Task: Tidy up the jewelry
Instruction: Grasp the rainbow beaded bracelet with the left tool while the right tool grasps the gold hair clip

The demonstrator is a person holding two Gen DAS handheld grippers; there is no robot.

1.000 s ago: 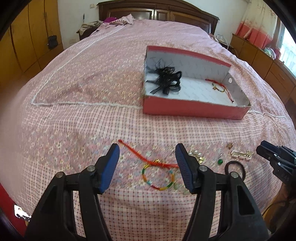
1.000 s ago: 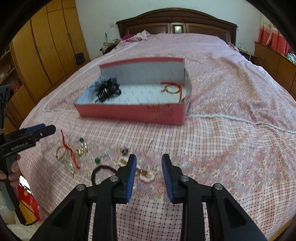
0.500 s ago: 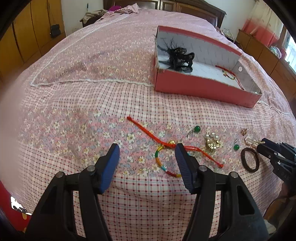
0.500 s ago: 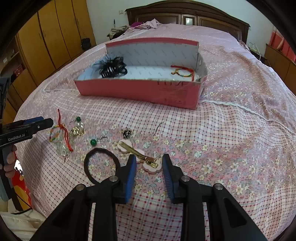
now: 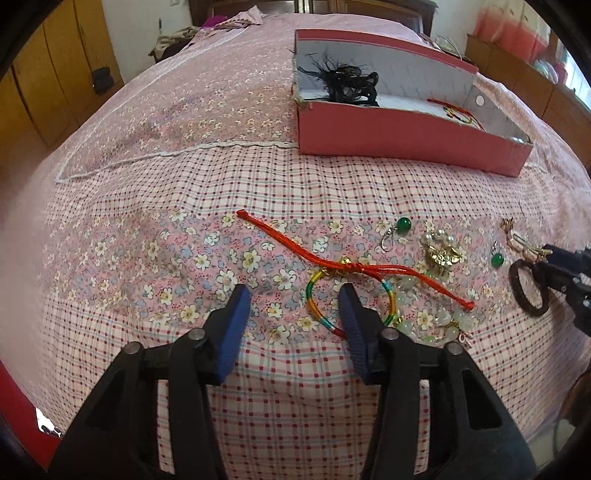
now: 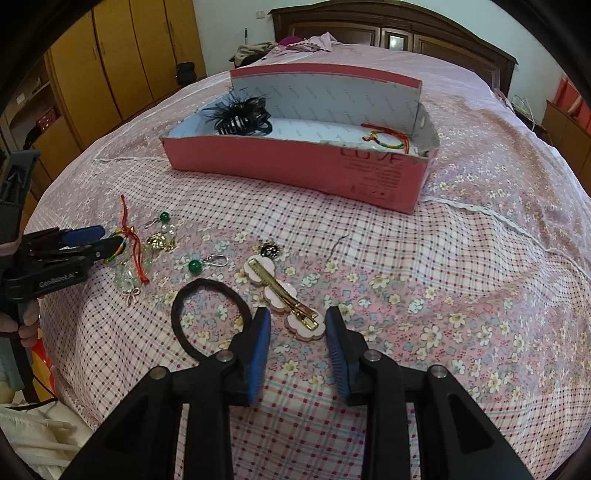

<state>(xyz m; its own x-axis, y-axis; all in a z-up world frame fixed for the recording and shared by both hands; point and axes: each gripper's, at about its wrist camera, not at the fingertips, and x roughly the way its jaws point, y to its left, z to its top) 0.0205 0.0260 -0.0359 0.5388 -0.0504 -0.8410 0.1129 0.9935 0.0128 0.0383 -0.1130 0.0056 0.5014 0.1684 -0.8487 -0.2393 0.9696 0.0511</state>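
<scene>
Jewelry: loose pieces lie scattered on the near part of the bedspread point(image 6: 461, 258), in front of the pink box point(image 6: 295, 162).
Left gripper point(image 5: 294, 295): released, jaws wide apart and holding nothing; its right finger overlaps the multicolour bracelet point(image 5: 314, 299), which is tied to a red cord point(image 5: 295, 247).
Cluster beside it: pale bead bracelet point(image 5: 443, 317), gold-and-pearl brooch point(image 5: 441, 251), two green-bead earrings point(image 5: 403, 224).
Black hair tie point(image 6: 207, 314): flat on the cloth, just left of the right gripper.
Right gripper point(image 6: 297, 321): also released and empty, its tips either side of the near end of the pink flower hair clip point(image 6: 282, 293).
Box contents: black feather clip point(image 6: 240, 114) at the left end, a second red-corded bracelet point(image 6: 388, 136) at the right.
Risk, left: the cord looks draped over the bead bracelet, so lifting one may drag the other along.
Risk, right: the clip is flat and smooth-looking; a pinch on the soft bedding could slide off or catch fabric.
Surface: pink checked and floral bedspread, soft and slightly rumpled.
Room: bedroom, dark wooden headboard point(image 6: 388, 26) beyond, yellow-brown wardrobes point(image 6: 110, 55) on the left.
</scene>
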